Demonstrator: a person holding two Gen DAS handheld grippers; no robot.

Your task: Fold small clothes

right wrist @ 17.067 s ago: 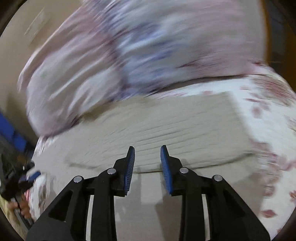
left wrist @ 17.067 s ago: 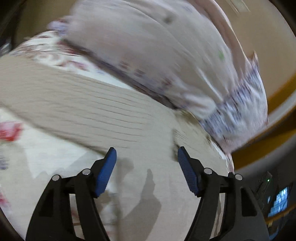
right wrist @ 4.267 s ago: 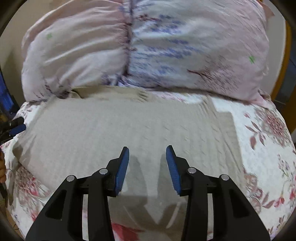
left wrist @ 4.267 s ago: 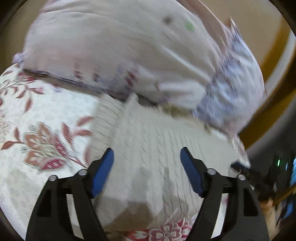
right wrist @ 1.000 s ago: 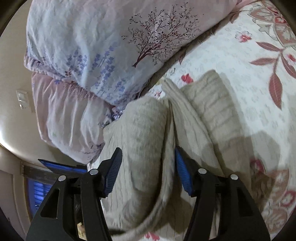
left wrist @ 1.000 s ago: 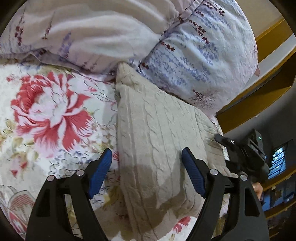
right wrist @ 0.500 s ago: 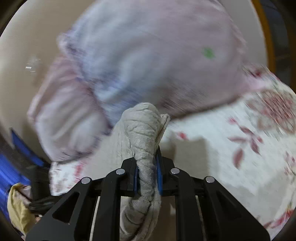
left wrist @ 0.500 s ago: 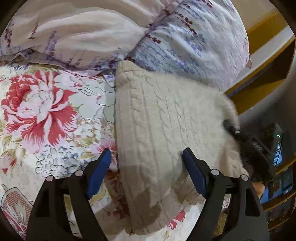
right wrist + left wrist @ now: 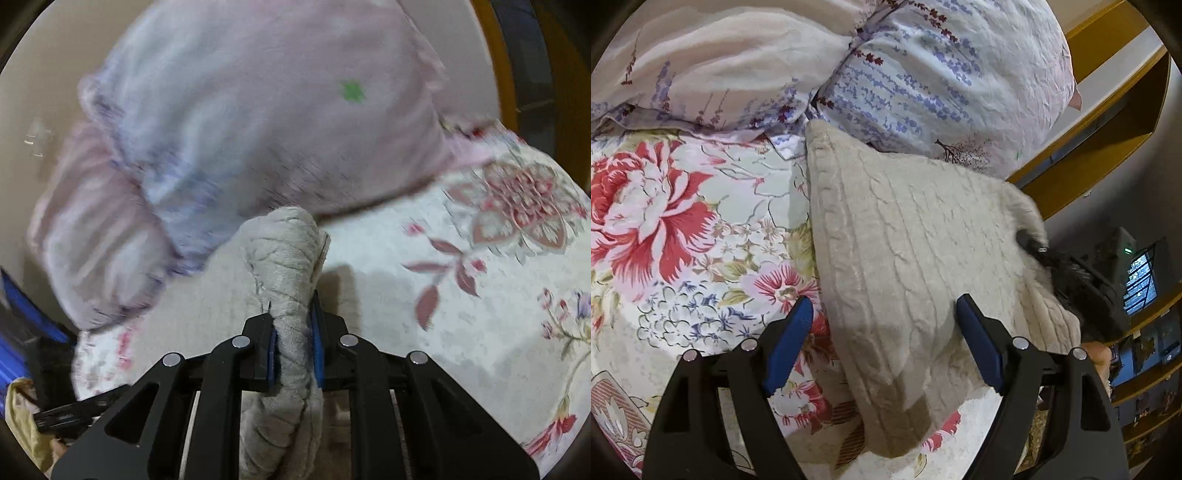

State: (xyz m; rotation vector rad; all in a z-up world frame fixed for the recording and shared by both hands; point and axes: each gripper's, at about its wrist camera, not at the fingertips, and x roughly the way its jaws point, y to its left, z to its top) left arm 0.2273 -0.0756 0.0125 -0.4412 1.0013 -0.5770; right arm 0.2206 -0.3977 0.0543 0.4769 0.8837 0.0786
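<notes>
- The beige cable-knit sweater (image 9: 908,251) lies on the bed, on the flowered bedspread (image 9: 665,229), with its far end touching the pillows.
- It is already folded into a long, narrow, thick shape, so I think the first folds are done.
- The right side of the sweater is lifted up off the bed. It looks like one more fold is going on right now, bringing that side over.
- What is left, I think: lay that lifted side down flat on the rest, then press the pile neat. It is not yet a small tidy square.
- The right tongs (image 9: 295,339) are squeezed tight on a thick, bunched roll of the sweater (image 9: 288,266). The roll sticks up past the blue pads (image 9: 317,332).
- The left tongs (image 9: 882,343) are spread wide and hold nothing. They hang just above the near end of the sweater, with one pad over the bedspread and one over the knit.
- The right wrist view is blurry, so small things there are hard to tell.
- Counting: one sweater. I see no other clothes for sure.
- Two pillows: a pale pink one (image 9: 713,70) and one with blue and purple flowers (image 9: 953,77), side by side and touching.
- Two tongs, one in each hand.
- One bed, with a yellow wooden frame (image 9: 1108,122) past the pillows.
</notes>
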